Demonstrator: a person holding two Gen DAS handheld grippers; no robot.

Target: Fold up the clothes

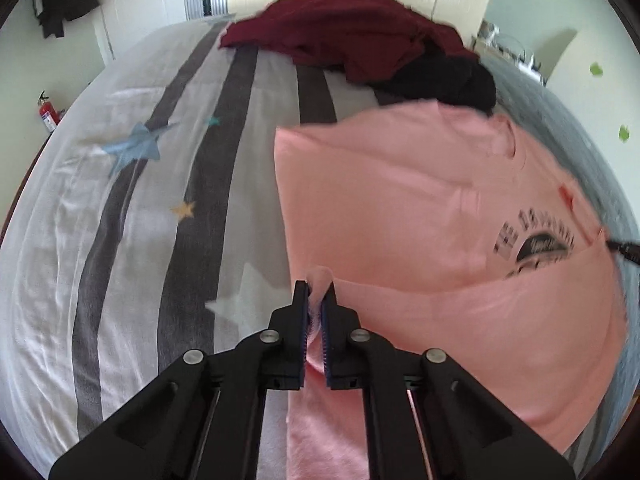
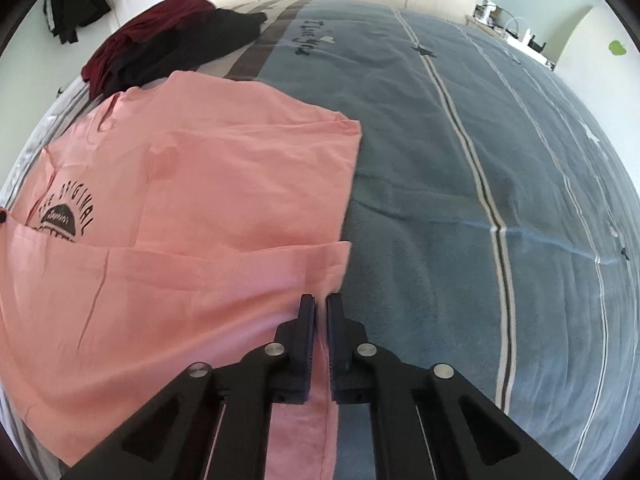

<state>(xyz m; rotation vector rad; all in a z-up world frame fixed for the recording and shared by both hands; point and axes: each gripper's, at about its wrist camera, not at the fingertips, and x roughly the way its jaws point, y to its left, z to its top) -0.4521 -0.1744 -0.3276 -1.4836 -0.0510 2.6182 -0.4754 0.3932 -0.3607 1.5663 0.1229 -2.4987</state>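
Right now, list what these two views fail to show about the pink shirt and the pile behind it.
- Pink shirt: print half covered by a fold in both views, so its wording stays unclear; motion blur adds to this in the left wrist view.
- Hem: hidden behind left gripper and right gripper.
- Dark pile: garment types unreadable.
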